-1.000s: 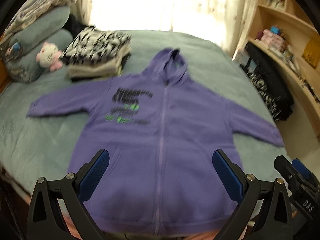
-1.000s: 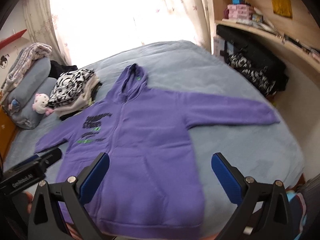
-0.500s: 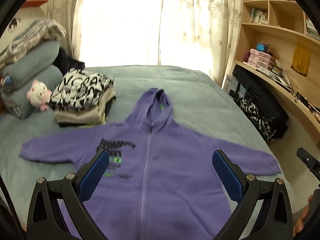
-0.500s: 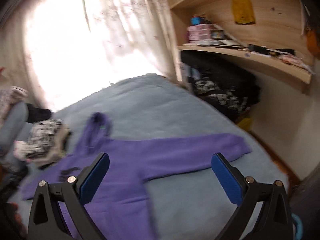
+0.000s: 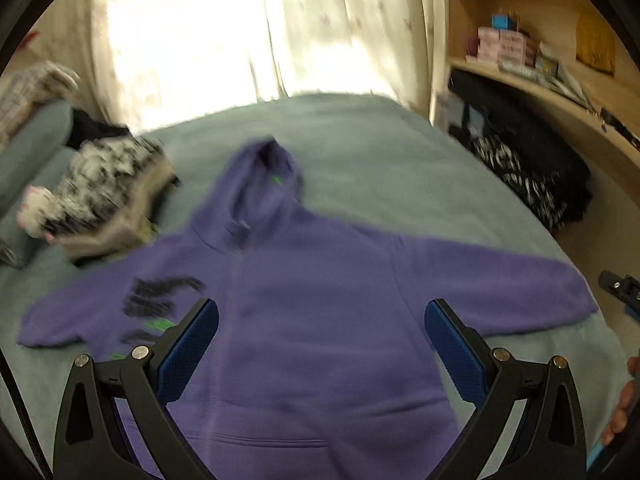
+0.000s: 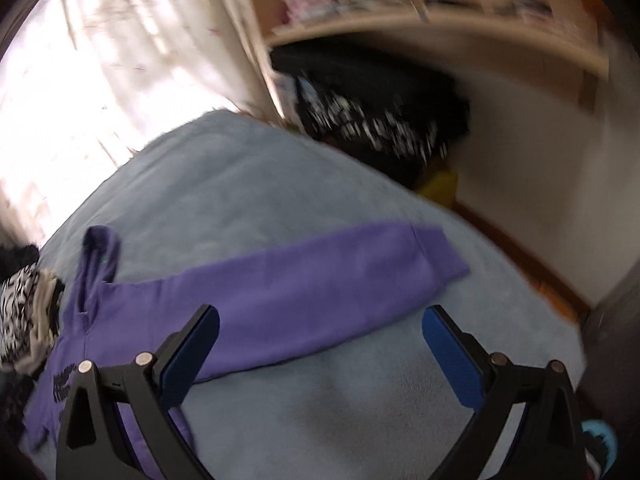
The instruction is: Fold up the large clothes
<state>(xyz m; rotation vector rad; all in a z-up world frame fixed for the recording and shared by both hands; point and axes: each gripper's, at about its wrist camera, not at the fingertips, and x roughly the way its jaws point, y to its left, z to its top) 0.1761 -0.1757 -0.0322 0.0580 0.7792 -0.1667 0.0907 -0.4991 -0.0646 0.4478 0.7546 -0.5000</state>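
A purple zip hoodie (image 5: 320, 300) lies flat and face up on the grey-blue bed (image 5: 380, 152), hood toward the window, both sleeves spread out. My left gripper (image 5: 320, 340) hovers open above the hoodie's chest, holding nothing. In the right wrist view the hoodie's right sleeve (image 6: 320, 280) stretches across the bed (image 6: 360, 400) toward the bed's edge. My right gripper (image 6: 320, 344) is open over the sleeve and the bare bedding beside it, apart from the cloth. Both views are blurred by motion.
A stack of folded clothes (image 5: 108, 196) with a black-and-white top sits left of the hood, beside a plush toy (image 5: 34, 212) and pillows (image 5: 32, 148). Dark bags (image 5: 532, 176) stand under wooden shelves (image 5: 560, 80) at the right. A curtained window (image 5: 220, 32) is behind the bed.
The left gripper's view shifted rightward and down toward the hoodie's right side. The right gripper swung further right and lower, now over the right sleeve. The hoodie has not moved.
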